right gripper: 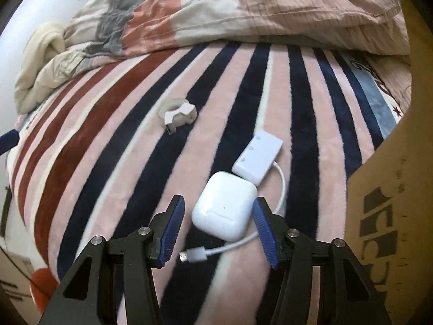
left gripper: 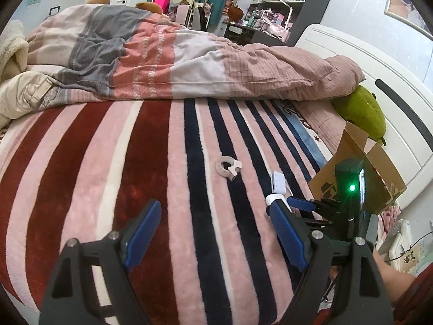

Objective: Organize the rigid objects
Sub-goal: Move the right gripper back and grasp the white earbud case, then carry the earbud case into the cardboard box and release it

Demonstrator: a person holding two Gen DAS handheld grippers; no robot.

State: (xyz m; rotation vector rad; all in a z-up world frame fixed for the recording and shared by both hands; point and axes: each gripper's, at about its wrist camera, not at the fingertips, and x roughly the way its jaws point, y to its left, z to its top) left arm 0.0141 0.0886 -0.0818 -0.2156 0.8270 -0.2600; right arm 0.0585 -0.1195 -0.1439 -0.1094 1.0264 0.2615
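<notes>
Right tool (right gripper: 219, 224) open, straddling the white earbud case (right gripper: 225, 209) lying just left of the cardboard box (right gripper: 389, 216) on the bed's striped blanket (right gripper: 108, 162); risk: its right pad snags the adapter cable (right gripper: 281, 187) beside the case; left tool (left gripper: 213, 241) open, empty.

Your left tool (left gripper: 213, 235) is showing two black angular arms with triangular cut-outs, each carrying round silver screw heads at the joints, and blue ribbed pads (left gripper: 142, 234) are lining the inner faces of its fingers. Your right tool (right gripper: 219, 230) is wearing the same black frame, the same silver screws and the same blue ridged pads (right gripper: 266, 234). From the left wrist camera, the right tool's black body is glowing with a small green light beside a lit side panel, and a red sleeve (left gripper: 418, 295) is covering your arm at the lower right edge.
</notes>
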